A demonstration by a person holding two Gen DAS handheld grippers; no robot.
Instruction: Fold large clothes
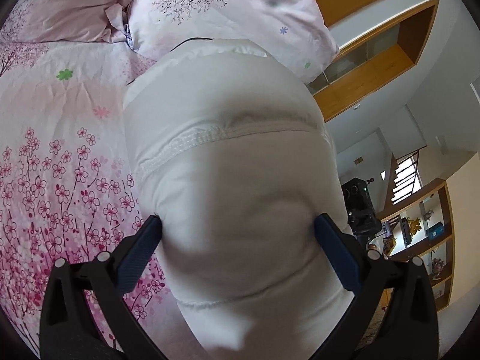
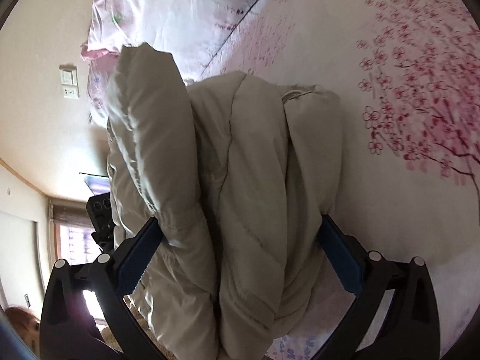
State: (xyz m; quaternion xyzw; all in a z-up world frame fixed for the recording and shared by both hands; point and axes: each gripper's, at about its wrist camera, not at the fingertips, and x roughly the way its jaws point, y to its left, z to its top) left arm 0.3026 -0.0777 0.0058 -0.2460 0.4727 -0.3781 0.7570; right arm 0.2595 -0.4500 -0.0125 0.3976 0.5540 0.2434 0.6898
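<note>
Left gripper (image 1: 237, 225) clamps the bunched jacket (image 1: 228, 180); right gripper (image 2: 240, 225) clamps it too, its length running straight ahead over the bed (image 2: 330, 45).

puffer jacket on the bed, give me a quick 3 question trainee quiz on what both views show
1. True or false: the left gripper has the pale puffer jacket bunched between its fingers.
2. What does the right gripper hold? A) a pillow B) the jacket C) nothing
3. What pattern is on the bed cover?

Key: 1 true; 2 B; 3 pink blossoms
</note>
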